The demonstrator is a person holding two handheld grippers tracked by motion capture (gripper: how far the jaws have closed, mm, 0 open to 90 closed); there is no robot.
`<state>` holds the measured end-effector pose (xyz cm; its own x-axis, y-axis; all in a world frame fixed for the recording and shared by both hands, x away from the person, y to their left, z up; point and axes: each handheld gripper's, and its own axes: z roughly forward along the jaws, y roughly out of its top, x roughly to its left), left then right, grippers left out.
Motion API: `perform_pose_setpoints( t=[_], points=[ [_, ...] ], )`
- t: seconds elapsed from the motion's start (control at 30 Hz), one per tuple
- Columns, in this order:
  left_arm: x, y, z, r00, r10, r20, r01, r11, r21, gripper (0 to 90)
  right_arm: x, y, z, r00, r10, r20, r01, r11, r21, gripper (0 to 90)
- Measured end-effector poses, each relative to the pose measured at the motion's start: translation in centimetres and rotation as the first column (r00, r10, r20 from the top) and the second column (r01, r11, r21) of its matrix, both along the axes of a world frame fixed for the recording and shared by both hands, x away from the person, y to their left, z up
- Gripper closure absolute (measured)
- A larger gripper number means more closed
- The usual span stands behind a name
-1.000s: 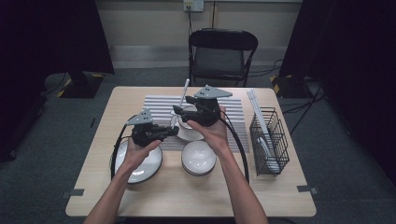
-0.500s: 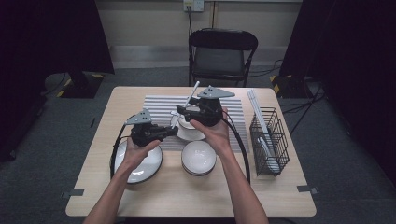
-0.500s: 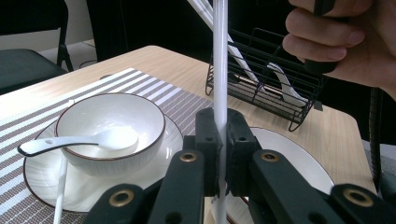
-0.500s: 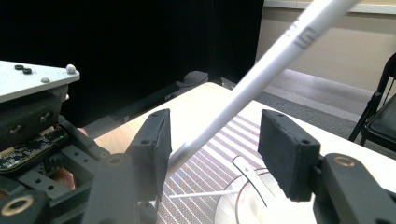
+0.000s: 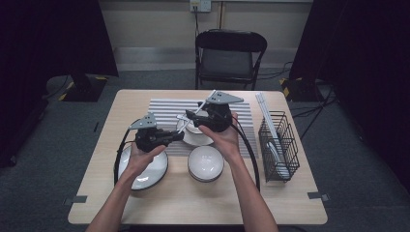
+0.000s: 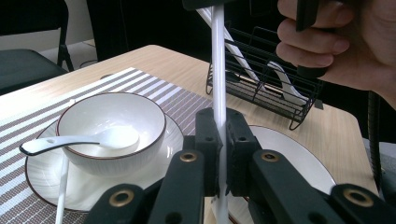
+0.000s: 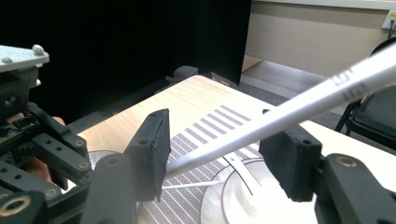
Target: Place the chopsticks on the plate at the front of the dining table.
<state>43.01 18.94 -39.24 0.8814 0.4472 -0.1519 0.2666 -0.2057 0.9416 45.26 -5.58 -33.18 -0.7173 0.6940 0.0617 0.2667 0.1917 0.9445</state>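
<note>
Wooden worktop [image 5: 96,159] is bearing bowls; left hand-held gripper [image 6: 219,154] is pinching a thin, stiff, slippery chopstick [image 6: 218,70] near its end; right hand-held gripper [image 7: 224,154] is standing spread around it.

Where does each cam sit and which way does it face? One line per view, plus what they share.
High view: above the person's side, looking forward and down on the table; both forearms, the left gripper and right gripper show.
Left gripper view: rides the left gripper, looking along jaws shut on a white chopstick, toward the bowl and black rack; the other hand shows.
Right gripper view: rides the right gripper, jaws open around the chopstick, facing the striped mat.
Shared: the chopstick and the mat.
</note>
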Motion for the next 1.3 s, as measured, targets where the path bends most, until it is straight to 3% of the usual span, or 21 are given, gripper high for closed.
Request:
perform_pose_setpoints(
  t=[0.37,1.3],
  points=[
    [0.0,0.0,-0.1,1.0000,-0.004,0.004,0.004,1.0000,-0.003,86.2,0.2,-0.6,-0.7,0.9997,-0.025,-0.006,0.025,0.9997,-0.009,41.8],
    [0.2,0.5,-0.2,0.9999,0.008,0.011,-0.008,1.0000,0.005,86.1,0.4,-2.0,-1.0,0.9975,-0.066,-0.025,0.067,0.9973,0.029,35.3]
  ],
)
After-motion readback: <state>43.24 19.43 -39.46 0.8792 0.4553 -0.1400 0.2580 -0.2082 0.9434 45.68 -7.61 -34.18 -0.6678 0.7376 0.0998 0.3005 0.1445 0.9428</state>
